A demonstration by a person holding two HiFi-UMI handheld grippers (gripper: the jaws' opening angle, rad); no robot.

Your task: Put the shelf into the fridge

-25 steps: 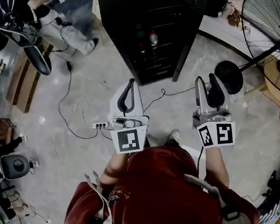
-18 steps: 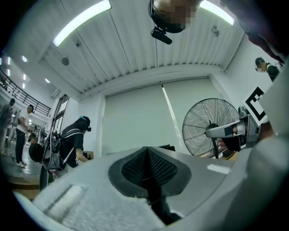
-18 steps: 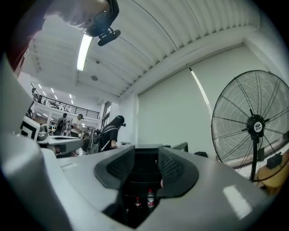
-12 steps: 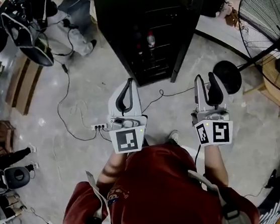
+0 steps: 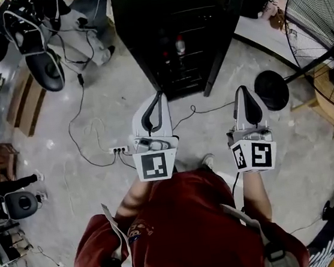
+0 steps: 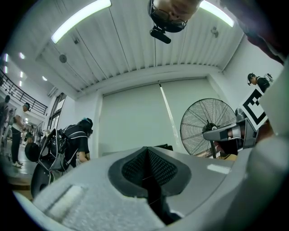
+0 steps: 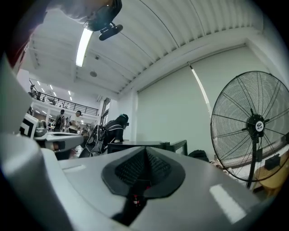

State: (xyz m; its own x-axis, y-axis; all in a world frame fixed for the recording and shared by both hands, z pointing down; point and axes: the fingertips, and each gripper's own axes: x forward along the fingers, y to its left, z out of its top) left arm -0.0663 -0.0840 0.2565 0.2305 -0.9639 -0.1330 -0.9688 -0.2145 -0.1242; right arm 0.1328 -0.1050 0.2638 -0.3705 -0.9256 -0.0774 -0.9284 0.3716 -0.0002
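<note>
- Head view: A person in a red top faces the black fridge (image 5: 164, 15), its door (image 5: 225, 38) swung open to the right. The left gripper (image 5: 159, 96) points at the foot of the open cabinet, and the right gripper (image 5: 242, 90) sits just outside the door's free edge. No loose shelf can be made out. Only racks (image 5: 178, 68) show inside the fridge, lying level across its opening near a bottle (image 5: 180, 45).
- Left gripper view: The fingers (image 6: 135, 169) are pressed together on nothing, and the fridge's dark top barely shows beyond them.
- Right gripper view: The fingers (image 7: 131, 169) have just been closing and now meet with nothing between them. The fridge stands dead ahead, with a fan (image 7: 255, 126) to its right.
- The left hand looks the nearer to the fridge's opening.
</note>
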